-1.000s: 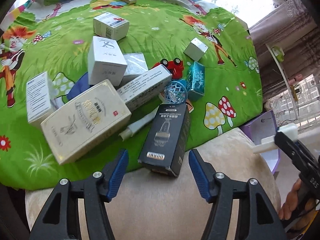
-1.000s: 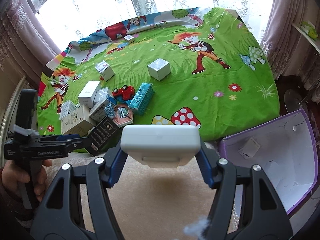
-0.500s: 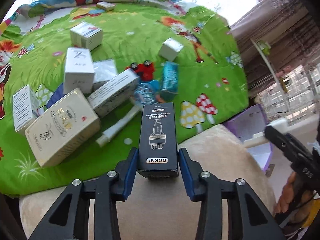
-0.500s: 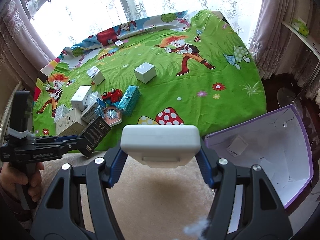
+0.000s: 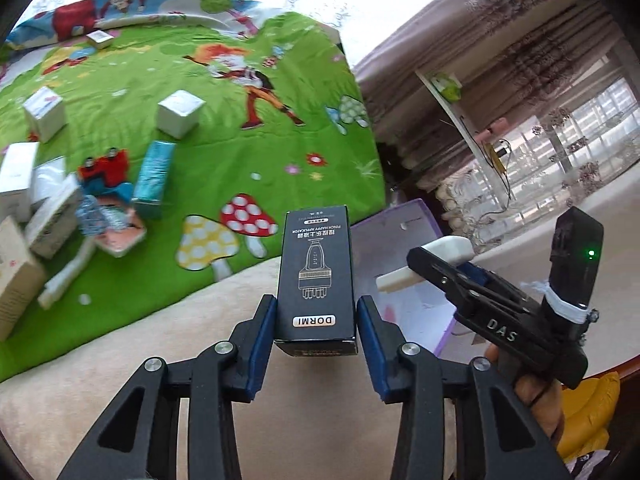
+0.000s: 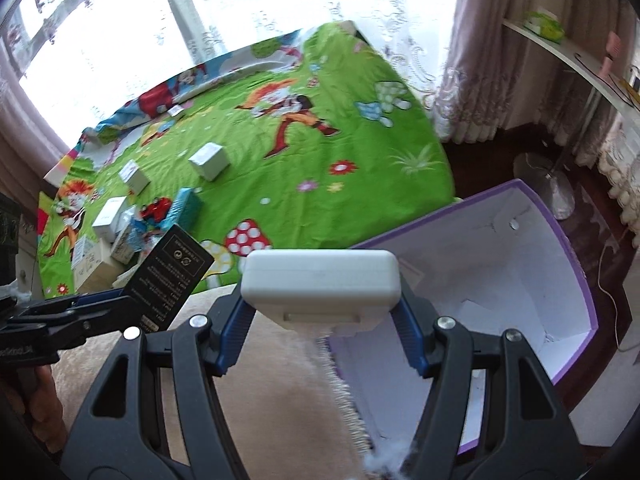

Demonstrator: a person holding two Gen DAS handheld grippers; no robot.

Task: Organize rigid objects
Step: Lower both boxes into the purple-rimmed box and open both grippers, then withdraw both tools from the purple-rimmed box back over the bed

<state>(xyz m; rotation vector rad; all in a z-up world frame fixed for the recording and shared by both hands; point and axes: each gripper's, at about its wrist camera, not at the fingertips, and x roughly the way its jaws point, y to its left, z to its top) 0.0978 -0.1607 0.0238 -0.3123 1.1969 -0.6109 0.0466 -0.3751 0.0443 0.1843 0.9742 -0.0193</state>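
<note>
My left gripper (image 5: 316, 344) is shut on a black DORMI box (image 5: 316, 272) and holds it in the air above the beige cushion edge, to the left of the purple box (image 5: 400, 248). The black box also shows in the right wrist view (image 6: 170, 276). My right gripper (image 6: 320, 328) is shut on a white rounded case (image 6: 320, 280) just over the near left rim of the purple box (image 6: 568, 248), whose white inside is open. The right gripper with the white case shows in the left wrist view (image 5: 440, 256).
Several white, cream and teal boxes, a red toy car (image 5: 106, 164) and a white tube (image 5: 66, 276) lie on the green cartoon sheet (image 5: 240, 152). A beige cushion (image 5: 320, 420) lies below. Curtains and a shelf (image 6: 580, 68) stand at the right.
My left gripper closed on the black box, lifted it off the sheet and swung it right toward the purple box. My right gripper carried the white case closer over the purple box.
</note>
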